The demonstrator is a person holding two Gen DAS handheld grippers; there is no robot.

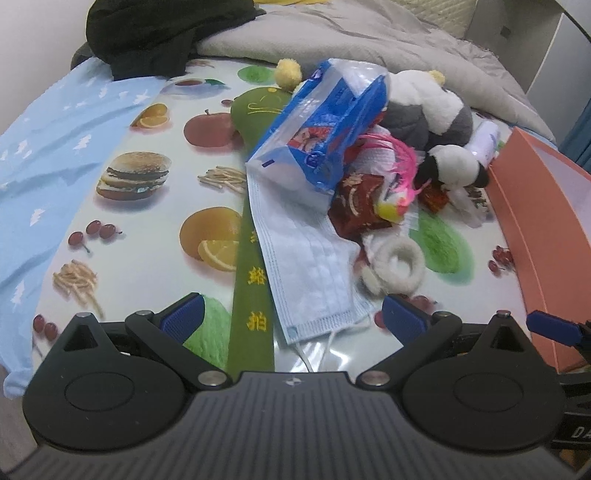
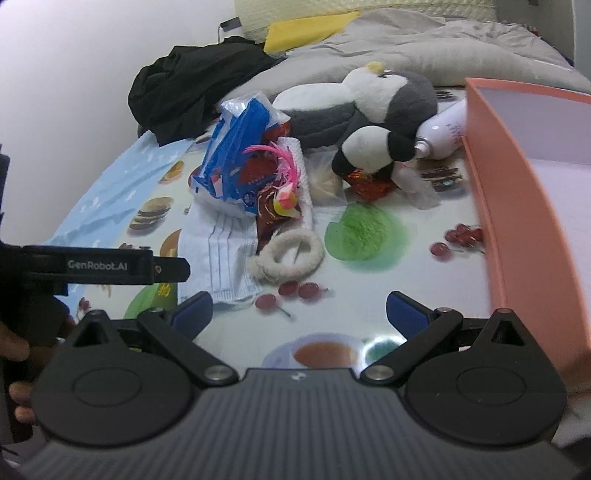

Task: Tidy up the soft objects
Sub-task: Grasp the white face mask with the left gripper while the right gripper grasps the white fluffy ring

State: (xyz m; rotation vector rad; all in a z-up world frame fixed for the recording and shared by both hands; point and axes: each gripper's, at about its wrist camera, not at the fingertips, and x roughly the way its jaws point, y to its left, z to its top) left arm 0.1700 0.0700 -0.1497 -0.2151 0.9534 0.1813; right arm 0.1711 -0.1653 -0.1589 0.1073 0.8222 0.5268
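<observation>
A pile of soft things lies on a food-print cloth (image 1: pixel 147 206). It holds a grey and white plush penguin (image 1: pixel 432 110) (image 2: pixel 369 99), a blue tissue pack (image 1: pixel 325 122) (image 2: pixel 236 155), a pale blue face mask (image 1: pixel 310 266) (image 2: pixel 218 251), a white fluffy hair tie (image 1: pixel 399 266) (image 2: pixel 291 254), a pink feather toy (image 1: pixel 395 166) (image 2: pixel 284 173) and a green plush stick (image 1: pixel 251 288). My left gripper (image 1: pixel 293 317) stands open just short of the mask's near edge. My right gripper (image 2: pixel 299 314) stands open over bare cloth, in front of the hair tie.
An orange box (image 1: pixel 539 229) (image 2: pixel 524 206) stands open at the right edge. A white spray bottle (image 2: pixel 443 133) lies against it. Black clothing (image 1: pixel 147 33) (image 2: pixel 192 85) and a grey duvet (image 1: pixel 351 33) lie behind. The left gripper's body (image 2: pixel 107 266) shows at the right view's left side.
</observation>
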